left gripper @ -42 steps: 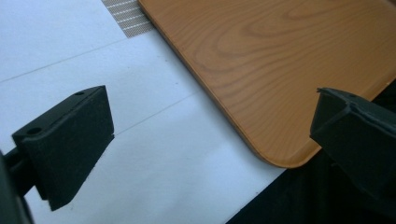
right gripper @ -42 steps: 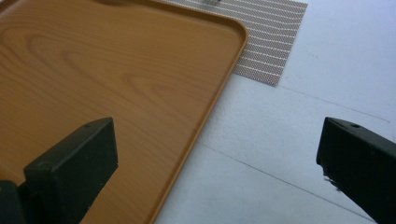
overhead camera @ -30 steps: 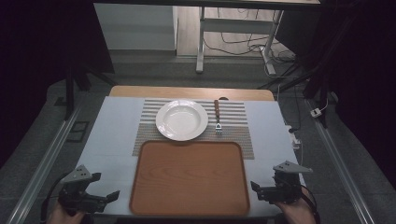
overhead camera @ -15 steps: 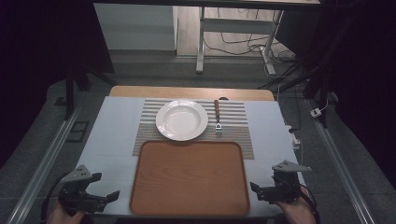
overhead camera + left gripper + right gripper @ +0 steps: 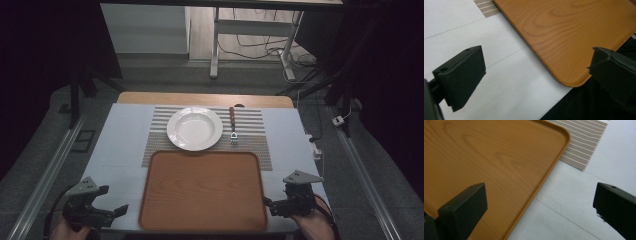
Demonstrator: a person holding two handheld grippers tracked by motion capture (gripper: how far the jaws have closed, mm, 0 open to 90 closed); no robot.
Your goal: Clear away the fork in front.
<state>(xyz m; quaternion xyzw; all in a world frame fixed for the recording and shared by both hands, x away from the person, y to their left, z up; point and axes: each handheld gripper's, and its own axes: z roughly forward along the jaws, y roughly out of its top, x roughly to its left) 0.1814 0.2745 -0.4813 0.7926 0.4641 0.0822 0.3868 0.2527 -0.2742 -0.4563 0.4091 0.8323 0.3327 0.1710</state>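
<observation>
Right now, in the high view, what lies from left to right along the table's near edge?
Left gripper → tray → right gripper.

Tray (image 5: 202, 192): smooth wood grain, slight sheen. Plate (image 5: 194, 129): glossy white. Placemat (image 5: 584, 147): woven, matt. Fingers (image 5: 461, 75): matt black.

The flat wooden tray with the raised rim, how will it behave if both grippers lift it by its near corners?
The brown wooden tray looks rigid, one flat board, so it should lift without sagging. Its smooth, glossy grain may slip between the pads. The left gripper and right gripper sit open at opposite near corners; lifting from one side only would probably tilt it.
</observation>
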